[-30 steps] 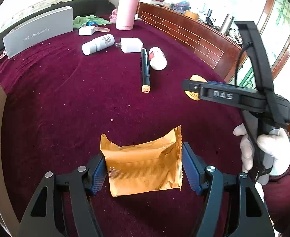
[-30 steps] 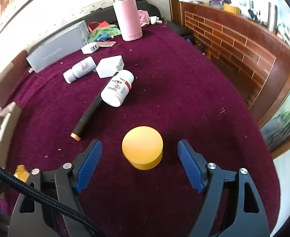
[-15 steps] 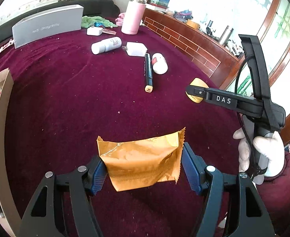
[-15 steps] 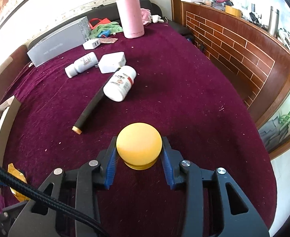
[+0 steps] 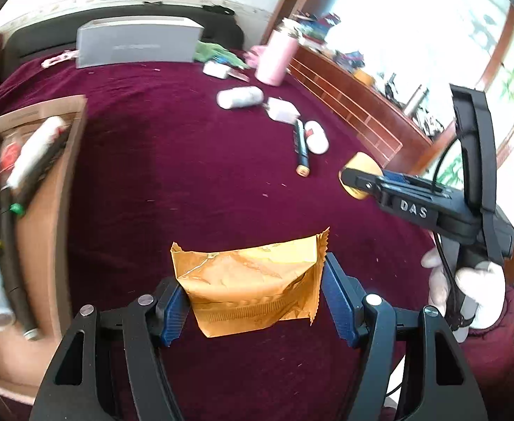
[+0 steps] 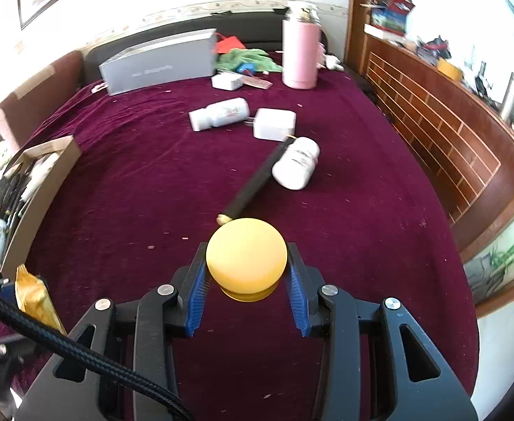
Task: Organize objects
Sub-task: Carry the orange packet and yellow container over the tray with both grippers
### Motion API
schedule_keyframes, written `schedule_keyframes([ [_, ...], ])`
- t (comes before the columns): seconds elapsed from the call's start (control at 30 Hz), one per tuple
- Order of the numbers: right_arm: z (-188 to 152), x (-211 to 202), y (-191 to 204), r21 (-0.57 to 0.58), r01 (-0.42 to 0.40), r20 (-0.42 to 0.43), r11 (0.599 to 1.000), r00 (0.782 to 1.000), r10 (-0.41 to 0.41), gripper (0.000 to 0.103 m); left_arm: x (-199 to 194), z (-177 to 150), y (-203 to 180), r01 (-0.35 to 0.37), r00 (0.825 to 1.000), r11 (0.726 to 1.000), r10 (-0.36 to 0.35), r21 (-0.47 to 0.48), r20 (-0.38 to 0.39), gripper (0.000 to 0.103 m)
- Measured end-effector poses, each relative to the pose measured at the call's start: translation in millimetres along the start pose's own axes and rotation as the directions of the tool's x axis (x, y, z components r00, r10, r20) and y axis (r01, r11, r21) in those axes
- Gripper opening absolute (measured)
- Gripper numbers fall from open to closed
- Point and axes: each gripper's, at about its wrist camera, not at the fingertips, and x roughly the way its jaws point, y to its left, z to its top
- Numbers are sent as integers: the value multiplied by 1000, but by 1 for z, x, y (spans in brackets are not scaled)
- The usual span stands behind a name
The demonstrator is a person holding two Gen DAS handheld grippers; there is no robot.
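Both grippers loaded above the maroon bed [image 6: 362, 210].
Left gripper [image 5: 253, 294] clamps an orange packet [image 5: 250, 280]; right gripper [image 6: 246, 287] pinches a yellow jar [image 6: 246, 256].

Crinkled glossy foil packet [image 5: 253, 280], smooth matt yellow plastic jar [image 6: 246, 256], fuzzy maroon cloth tabletop [image 6: 144, 175], plain cardboard box [image 5: 46, 217]

the left gripper [image 5: 253, 298] points down and forward, its blue pads pressed against both side edges of an orange packet [image 5: 251, 287] held clear of the cloth. to its right, the right gripper [image 6: 246, 291] also angles downward, jaws clamped on the lower part of a round yellow container [image 6: 246, 254]. a white-gloved hand [image 5: 467, 291] wraps the right gripper's handle at the near right, with a dark red sleeve behind it
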Motion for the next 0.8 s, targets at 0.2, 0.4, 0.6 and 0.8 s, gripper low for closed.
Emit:
schedule_keyframes([
  [0.2, 3, -11, 29, -62, -15, 18, 998, 1000, 16, 39, -28, -6, 26, -2, 998, 998, 5, -64, 57, 63],
  [0.4, 8, -19, 60, -122, -35, 31, 992, 999, 40, 39, -59, -10, 47, -24, 992, 994, 37, -106, 121, 63],
  [0.6, 14, -22, 95, -180, -67, 34, 981, 997, 74, 39, -89, -14, 76, -58, 980, 986, 86, -157, 179, 63],
  [0.8, 21, -21, 130, -237, -105, 32, 966, 993, 115, 39, -113, -19, 114, -95, 966, 968, 146, -231, 214, 63],
])
